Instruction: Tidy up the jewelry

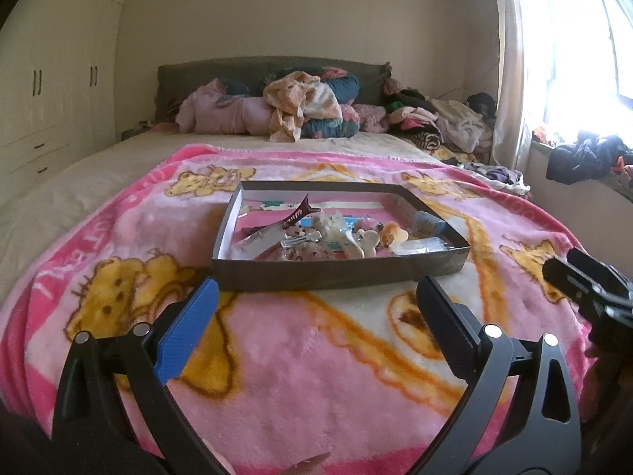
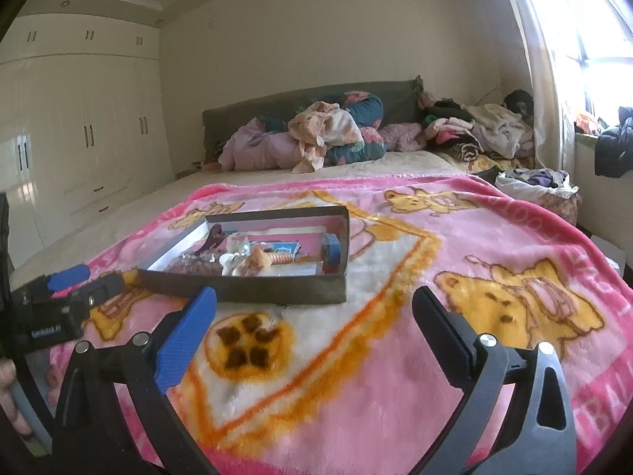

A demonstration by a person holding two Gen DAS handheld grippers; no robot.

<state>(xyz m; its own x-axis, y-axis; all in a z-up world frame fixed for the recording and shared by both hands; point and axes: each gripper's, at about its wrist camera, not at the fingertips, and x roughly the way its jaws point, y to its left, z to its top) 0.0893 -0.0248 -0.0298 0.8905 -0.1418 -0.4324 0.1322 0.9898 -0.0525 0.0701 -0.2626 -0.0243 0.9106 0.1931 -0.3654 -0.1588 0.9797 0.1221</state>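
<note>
A shallow, dark grey cardboard tray (image 1: pixel 340 273) lay open on the pink cartoon-bear fleece blanket (image 1: pixel 308 364). Inside it sat a jumbled heap of hair accessories and trinkets (image 1: pixel 336 235), among them a dark red toothed hair clip (image 1: pixel 301 213) tilted upward and a small blue box (image 1: pixel 429 225) near the right wall.

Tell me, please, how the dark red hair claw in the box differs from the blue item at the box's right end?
The dark red hair claw is toothed and props up at a slant near the shallow box's left-centre, while the blue item is blocky and sits low against the right wall. The claw is maroon; the item is blue. Both lie inside the box, untouched; the left gripper and right gripper are open.
</note>
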